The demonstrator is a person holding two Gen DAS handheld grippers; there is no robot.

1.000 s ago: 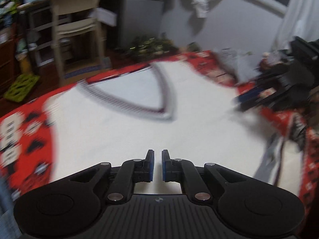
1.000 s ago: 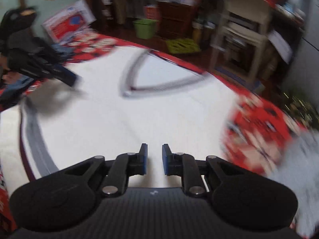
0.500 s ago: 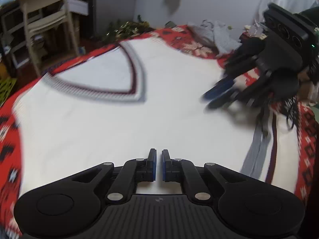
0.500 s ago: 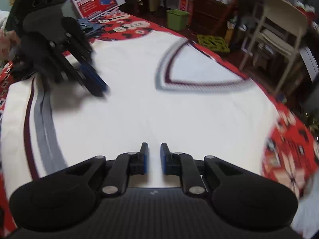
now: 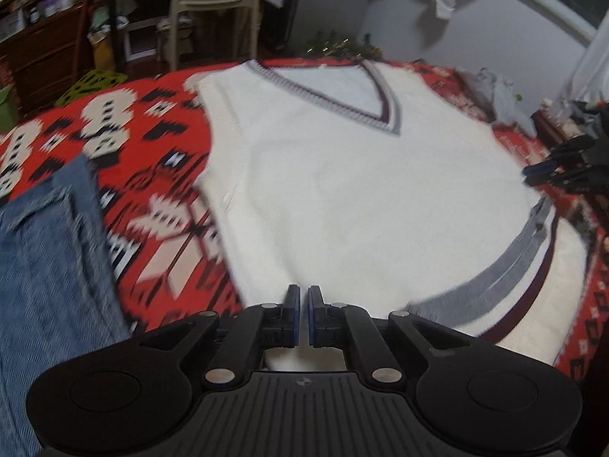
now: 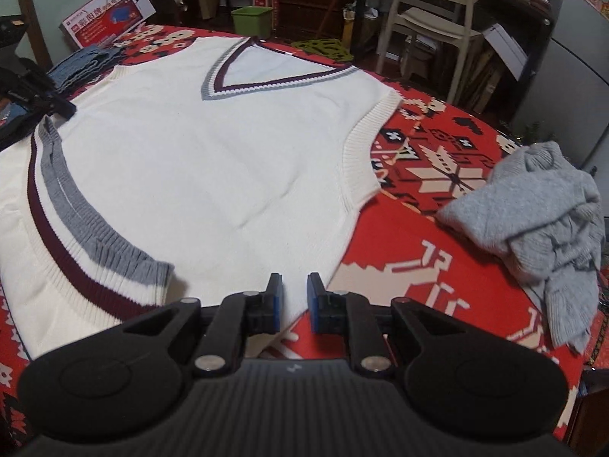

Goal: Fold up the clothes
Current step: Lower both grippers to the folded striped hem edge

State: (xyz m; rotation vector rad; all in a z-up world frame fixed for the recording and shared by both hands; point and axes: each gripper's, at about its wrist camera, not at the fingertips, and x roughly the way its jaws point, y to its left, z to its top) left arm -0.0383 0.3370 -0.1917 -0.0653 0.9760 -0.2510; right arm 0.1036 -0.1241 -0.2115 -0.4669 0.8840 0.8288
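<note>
On the left, denim lies folded on the red patterned cloth. The white vest lies spread flat at the centre, its hem turned up over the body. The left gripper is nearly closed on nothing; the right gripper stands slightly parted, empty. Any fold should pinch both layers squarely at the edges. Far right, a grey knit lies crumpled.
</note>
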